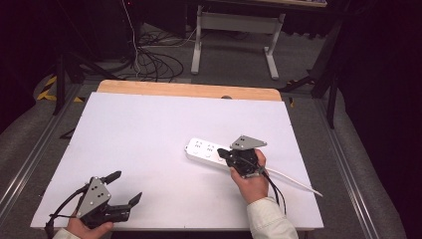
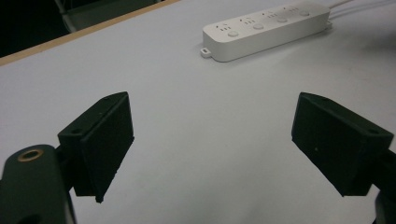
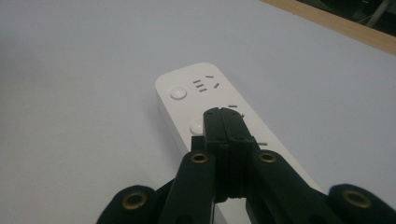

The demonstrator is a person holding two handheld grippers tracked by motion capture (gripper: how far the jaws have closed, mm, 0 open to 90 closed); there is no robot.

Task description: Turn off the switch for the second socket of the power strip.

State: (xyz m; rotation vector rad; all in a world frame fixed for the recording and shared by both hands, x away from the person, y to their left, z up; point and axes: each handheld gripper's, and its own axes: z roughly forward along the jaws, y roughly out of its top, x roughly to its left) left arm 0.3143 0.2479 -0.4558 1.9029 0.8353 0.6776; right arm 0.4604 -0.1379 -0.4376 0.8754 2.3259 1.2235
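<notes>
A: What is found nearest, at the near left corner of the white table top (image 1: 149,124)?

B: The left gripper (image 1: 122,191) is held there in a hand, its black jaws spread wide apart with nothing between them; bare surface is seen past its matte, blocky pads (image 2: 100,140).

A: And farther in?

B: The right gripper (image 3: 223,114) is seen right of centre, jaws clenched together on nothing, the tips poised over the second round button of the power strip (image 3: 201,100). Whether the button is actually touched cannot be told.

A: Where does the strip lie?

B: Flat on the surface, right of the middle, set at a slant, with its white cable (image 1: 296,180) trailing toward the near right corner.

A: How is it expected to handle?

B: It is judged to be a rigid, smooth moulded-plastic bar with rounded corners, fairly light and likely to slide on the smooth top when pushed sideways. A downward press on a button should be taken well. If it must be lifted, the long sides are best pinched across the width, clear of the sockets; drag from the stiff cable should be expected.

A: Beyond that?

B: A wooden strip (image 1: 189,89) is seen along the far edge.
</notes>
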